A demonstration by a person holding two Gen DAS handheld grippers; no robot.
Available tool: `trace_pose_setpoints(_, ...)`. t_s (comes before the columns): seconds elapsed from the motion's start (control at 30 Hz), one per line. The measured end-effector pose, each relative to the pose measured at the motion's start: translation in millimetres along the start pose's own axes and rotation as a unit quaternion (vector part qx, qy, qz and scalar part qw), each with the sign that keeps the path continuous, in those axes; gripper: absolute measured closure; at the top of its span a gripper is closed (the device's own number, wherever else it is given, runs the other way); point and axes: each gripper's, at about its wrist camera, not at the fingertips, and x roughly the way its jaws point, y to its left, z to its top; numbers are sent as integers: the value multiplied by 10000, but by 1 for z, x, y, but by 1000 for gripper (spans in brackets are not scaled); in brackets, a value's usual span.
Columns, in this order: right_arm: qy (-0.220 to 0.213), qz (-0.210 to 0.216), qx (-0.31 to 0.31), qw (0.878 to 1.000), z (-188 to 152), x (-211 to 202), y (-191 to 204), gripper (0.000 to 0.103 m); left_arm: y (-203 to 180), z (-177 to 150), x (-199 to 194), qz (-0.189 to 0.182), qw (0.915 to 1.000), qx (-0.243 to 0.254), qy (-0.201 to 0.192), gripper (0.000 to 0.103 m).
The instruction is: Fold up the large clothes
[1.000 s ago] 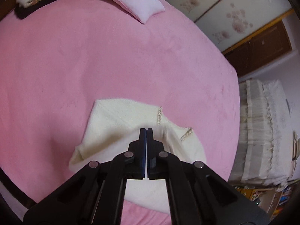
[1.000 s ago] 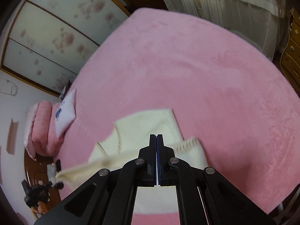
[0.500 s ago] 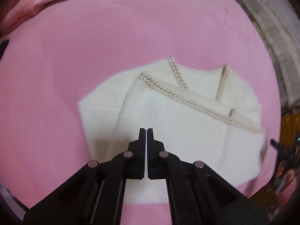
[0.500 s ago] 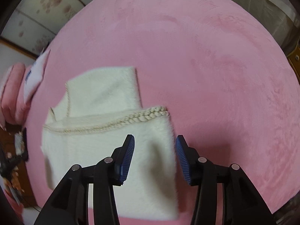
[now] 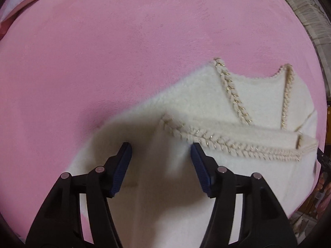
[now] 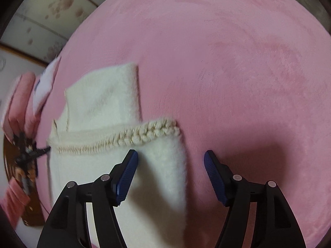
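The light is soft and rather dim, with a warm pink tone. Dark shadows fall on the pink blanket (image 6: pixel 238 62) under the right gripper (image 6: pixel 170 163) and beside the cream garment (image 5: pixel 206 186). Left of the garment, things are blurred. Edges bend strongly and corners are black.

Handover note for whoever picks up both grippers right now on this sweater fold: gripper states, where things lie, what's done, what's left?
Left gripper: jaws opening, holding nothing, over the sweater.
Right gripper: jaws opening, holding nothing, straddling the sweater's edge.
Sweater: lies on the pink bed, one part folded over with its braided trim lying across.
Done: that fold is laid down.
Left: probably further folds and smoothing; I cannot tell how many.
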Motion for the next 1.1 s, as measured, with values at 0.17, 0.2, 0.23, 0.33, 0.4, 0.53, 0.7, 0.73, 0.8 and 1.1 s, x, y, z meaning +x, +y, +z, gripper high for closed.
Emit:
trace_pose_setpoints(0.17,48,338,391,9986,15,8,5,62,1,3,2,242,9997,-34,-49,47)
trace_pose_setpoints(0.2,46,331,441,9985,14,8,8,68,0,0,-1,236,9996,-17,-140,51)
trace_pose_setpoints(0.23,32,313,447,9985,16,8,13,73,-1,-3,-4,253,9994,9,-234,60)
trace_pose_setpoints(0.33,-64,193,358,9992,18,4,25,92,-8,-9,-15,390,9984,90,-403,96)
trace_pose_setpoints(0.4,-207,111,267,9994,7,-3,32,94,-17,-15,-24,550,9966,239,-561,97)
trace_pose_setpoints(0.53,-584,-74,-2,9983,-15,-27,54,95,-26,-34,-57,712,9906,289,-1135,98)
trace_pose_setpoints(0.7,-1099,-357,-623,9913,-28,-75,105,96,-10,-65,-138,359,9792,-269,-1980,98)
trace_pose_setpoints(0.73,-1183,-358,-682,9900,-29,-91,98,96,-3,-71,-153,280,9770,-374,-2082,98)
trace_pose_setpoints(0.8,-1373,-217,-716,9877,-32,-109,116,96,24,-91,-189,151,9728,-558,-2243,98)
trace_pose_setpoints(1.1,-1836,13,-1229,9753,22,-128,204,96,83,-112,-266,320,9605,-1360,-2407,98)
